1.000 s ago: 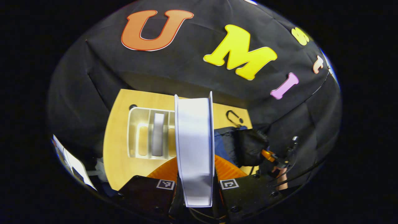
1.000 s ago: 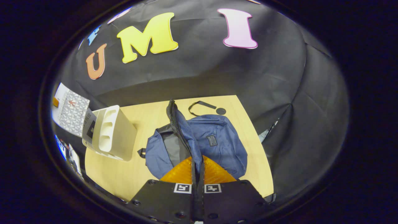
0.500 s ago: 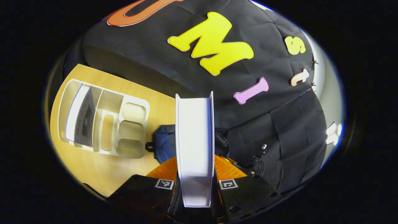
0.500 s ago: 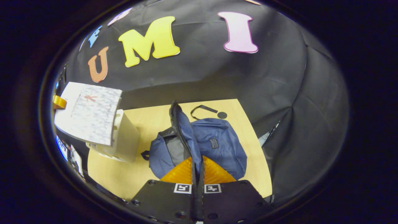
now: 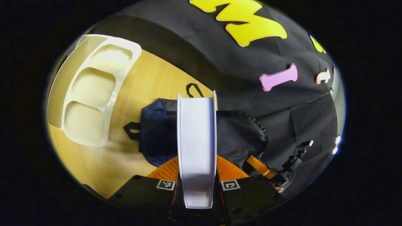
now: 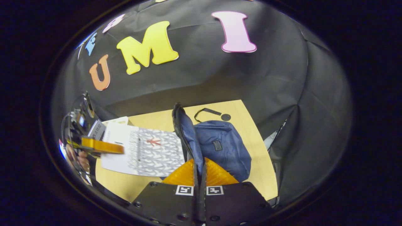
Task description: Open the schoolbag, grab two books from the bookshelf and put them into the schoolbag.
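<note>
Wooden tabletop point(image 5: 147, 81) against the black booth cloth, seen first in the left gripper view. Left gripper point(image 5: 197, 175) is clamped on a book point(image 5: 197, 138), held edge-on w/ page block facing the camera, both fingers pressing its covers. Beyond it lies the blue schoolbag point(image 5: 157, 131), its dark mouth gaping to the right of the book. White bookshelf point(image 5: 91, 94) sits well apart at the upper left, its side cut-outs toward the camera. Farther off at lower right, the other gripper and a bit of a hand.

Right gripper view: same table point(image 6: 150, 121). Right gripper point(image 6: 199, 171) is pinched shut on the schoolbag's point(image 6: 223, 144) zipper flap point(image 6: 185, 135), lifting it upright so the opening stays wide. Book point(image 6: 147, 152), patterned cover up, hovers just beside the flap, carried by the left gripper point(image 6: 102, 146). Behind it a corner of the bookshelf point(image 6: 117, 121), prob. w/ another book in it, hard to tell.

Step in hand: first book going in. Next: tip its leading edge down under the raised flap, slide into the mouth, then let go; right hand must hold the flap up meanwhile.
</note>
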`<state>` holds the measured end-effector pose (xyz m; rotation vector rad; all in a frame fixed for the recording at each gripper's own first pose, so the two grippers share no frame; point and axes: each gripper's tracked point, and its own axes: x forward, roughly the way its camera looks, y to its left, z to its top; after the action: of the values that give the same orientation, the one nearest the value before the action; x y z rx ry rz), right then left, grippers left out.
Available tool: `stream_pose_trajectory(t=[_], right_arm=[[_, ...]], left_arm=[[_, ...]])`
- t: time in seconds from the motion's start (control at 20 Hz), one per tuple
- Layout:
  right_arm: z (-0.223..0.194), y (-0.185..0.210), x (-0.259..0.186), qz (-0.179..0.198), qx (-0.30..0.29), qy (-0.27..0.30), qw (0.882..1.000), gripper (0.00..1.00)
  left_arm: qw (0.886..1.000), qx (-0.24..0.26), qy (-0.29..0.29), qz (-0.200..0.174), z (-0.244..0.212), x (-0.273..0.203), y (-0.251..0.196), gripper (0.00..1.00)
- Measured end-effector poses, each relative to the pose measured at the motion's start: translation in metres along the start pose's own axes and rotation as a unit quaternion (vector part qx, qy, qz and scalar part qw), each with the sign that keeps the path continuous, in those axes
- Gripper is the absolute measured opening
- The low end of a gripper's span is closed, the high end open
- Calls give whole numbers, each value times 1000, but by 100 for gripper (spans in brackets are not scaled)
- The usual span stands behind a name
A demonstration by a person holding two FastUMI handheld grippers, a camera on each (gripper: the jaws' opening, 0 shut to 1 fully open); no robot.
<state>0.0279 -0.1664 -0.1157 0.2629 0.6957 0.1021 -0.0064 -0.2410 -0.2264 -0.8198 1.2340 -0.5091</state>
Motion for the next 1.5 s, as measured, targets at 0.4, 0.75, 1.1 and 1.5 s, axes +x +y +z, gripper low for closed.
stream_pose_trajectory(t=[0.4,0.75,1.1,1.5], right_arm=[[6,6,-4,2,-13,1,1000,0],[12,19,-8,-1,-45,3,999,0],[15,25,-4,-6,-54,9,998,0],[15,29,3,-5,-51,16,999,0]], left_arm=[[999,-23,18,-41,-17,86,6,39],[994,10,7,-104,-12,137,-4,39],[993,-38,22,-110,-16,172,-2,42],[994,71,16,83,-5,175,60,87]])
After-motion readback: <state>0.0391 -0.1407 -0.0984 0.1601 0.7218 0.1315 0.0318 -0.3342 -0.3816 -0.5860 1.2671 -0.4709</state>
